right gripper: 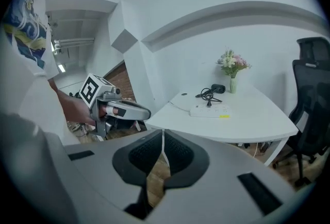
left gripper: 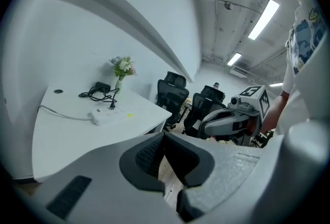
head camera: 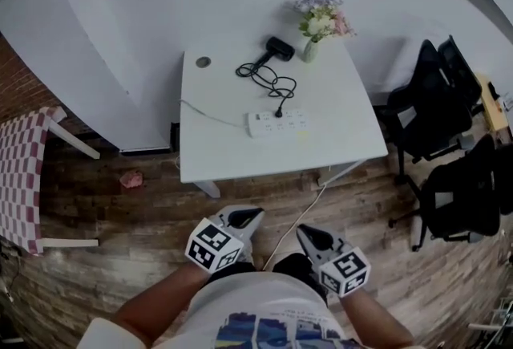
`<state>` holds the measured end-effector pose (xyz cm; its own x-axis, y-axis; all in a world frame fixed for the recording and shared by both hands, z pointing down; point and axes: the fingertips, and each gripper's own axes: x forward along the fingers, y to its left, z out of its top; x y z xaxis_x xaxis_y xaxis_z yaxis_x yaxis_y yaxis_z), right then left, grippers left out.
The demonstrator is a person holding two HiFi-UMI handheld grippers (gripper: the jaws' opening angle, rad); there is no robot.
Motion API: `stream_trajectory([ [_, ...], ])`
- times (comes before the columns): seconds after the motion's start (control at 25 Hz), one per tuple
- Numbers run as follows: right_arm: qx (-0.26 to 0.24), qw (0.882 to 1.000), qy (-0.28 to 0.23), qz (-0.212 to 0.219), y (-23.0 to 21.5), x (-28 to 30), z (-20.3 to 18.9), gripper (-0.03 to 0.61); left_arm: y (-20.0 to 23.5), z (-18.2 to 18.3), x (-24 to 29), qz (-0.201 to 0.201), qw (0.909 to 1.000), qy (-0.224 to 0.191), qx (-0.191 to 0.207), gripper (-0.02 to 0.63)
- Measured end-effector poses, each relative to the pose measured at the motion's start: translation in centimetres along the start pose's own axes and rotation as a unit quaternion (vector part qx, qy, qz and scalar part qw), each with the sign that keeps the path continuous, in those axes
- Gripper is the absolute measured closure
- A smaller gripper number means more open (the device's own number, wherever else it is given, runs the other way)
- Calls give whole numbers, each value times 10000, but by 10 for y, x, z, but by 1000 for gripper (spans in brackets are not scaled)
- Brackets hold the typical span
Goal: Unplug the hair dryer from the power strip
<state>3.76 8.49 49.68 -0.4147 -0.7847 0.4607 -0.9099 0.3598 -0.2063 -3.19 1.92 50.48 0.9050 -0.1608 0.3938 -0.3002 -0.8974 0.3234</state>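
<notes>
A white power strip (head camera: 276, 124) lies near the middle of the white table (head camera: 216, 147), with a black plug (head camera: 279, 110) standing in it. The plug's coiled cord (head camera: 268, 79) runs back to the black hair dryer (head camera: 279, 48) at the table's far edge. Both grippers hang low in front of the person's body, well short of the table. My left gripper (head camera: 244, 217) and right gripper (head camera: 309, 237) are shut with nothing between their pads. The left gripper view shows the strip (left gripper: 111, 114) far off, and so does the right gripper view (right gripper: 210, 110).
A vase of flowers (head camera: 321, 22) stands beside the dryer. Black office chairs (head camera: 433, 111) crowd the right side. A checkered chair (head camera: 24, 179) stands at the left. A white cable (head camera: 292, 227) trails over the wooden floor from under the table. A pink scrap (head camera: 131, 178) lies on the floor.
</notes>
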Motion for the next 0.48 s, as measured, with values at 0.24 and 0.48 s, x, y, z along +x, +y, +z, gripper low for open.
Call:
stream_trajectory([
  [0.24,-210,9996,194,57,-3,32,11,565,47,4,15,68,9999,101,-81,611],
  [0.48,-254,9991,318,96,-36,63,25,558,87,9,39,230,9996,113,-120,612],
])
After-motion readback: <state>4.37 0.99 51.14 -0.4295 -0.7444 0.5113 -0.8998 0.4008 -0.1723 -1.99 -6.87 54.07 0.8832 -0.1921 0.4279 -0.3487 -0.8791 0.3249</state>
